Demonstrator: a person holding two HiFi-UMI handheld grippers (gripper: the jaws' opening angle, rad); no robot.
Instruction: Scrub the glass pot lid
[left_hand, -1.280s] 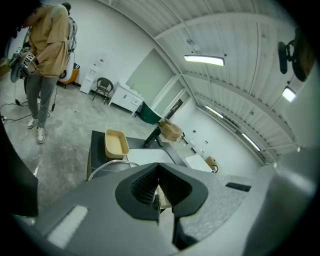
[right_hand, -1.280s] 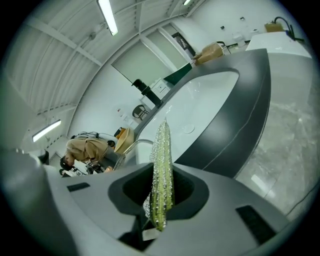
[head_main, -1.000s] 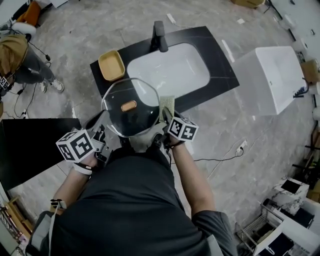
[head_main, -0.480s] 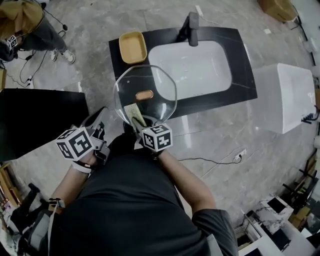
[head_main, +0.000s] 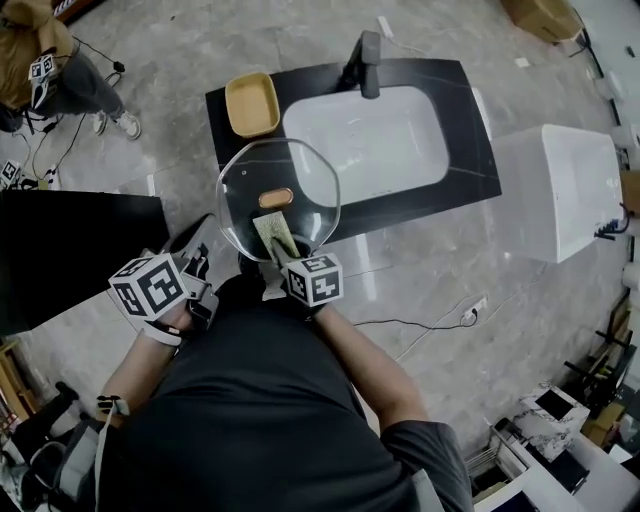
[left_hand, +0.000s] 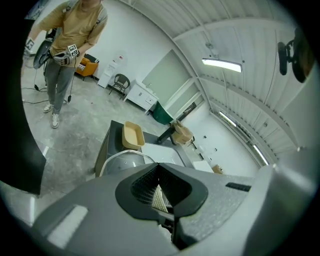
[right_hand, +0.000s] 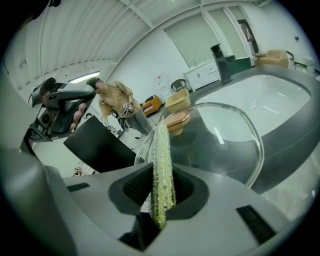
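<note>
The round glass pot lid (head_main: 300, 178) with a wooden knob (head_main: 275, 198) is held up over the counter's front left corner. My left gripper (head_main: 207, 260) is shut on its near left rim; in the left gripper view the rim (left_hand: 121, 159) runs into the shut left gripper (left_hand: 159, 181). My right gripper (head_main: 287, 258) is shut on a yellow-green scrub sponge (head_main: 272, 235), which lies against the lid's near part, just below the knob. In the right gripper view the sponge (right_hand: 161, 160) stands on edge in the right gripper (right_hand: 159, 189), with the lid (right_hand: 225, 131) and knob (right_hand: 176, 120) beyond.
A white sink basin (head_main: 365, 140) is set in a black counter (head_main: 465, 130), with a dark faucet (head_main: 368, 55) behind and a yellow dish (head_main: 251, 103) at its left. A white box (head_main: 560, 190) stands to the right, a black table (head_main: 70, 250) to the left. A person (head_main: 45, 65) stands far left.
The right gripper has carried the sponge from the lid's right edge leftward to the near part below the knob. The left gripper still holds the lid.
</note>
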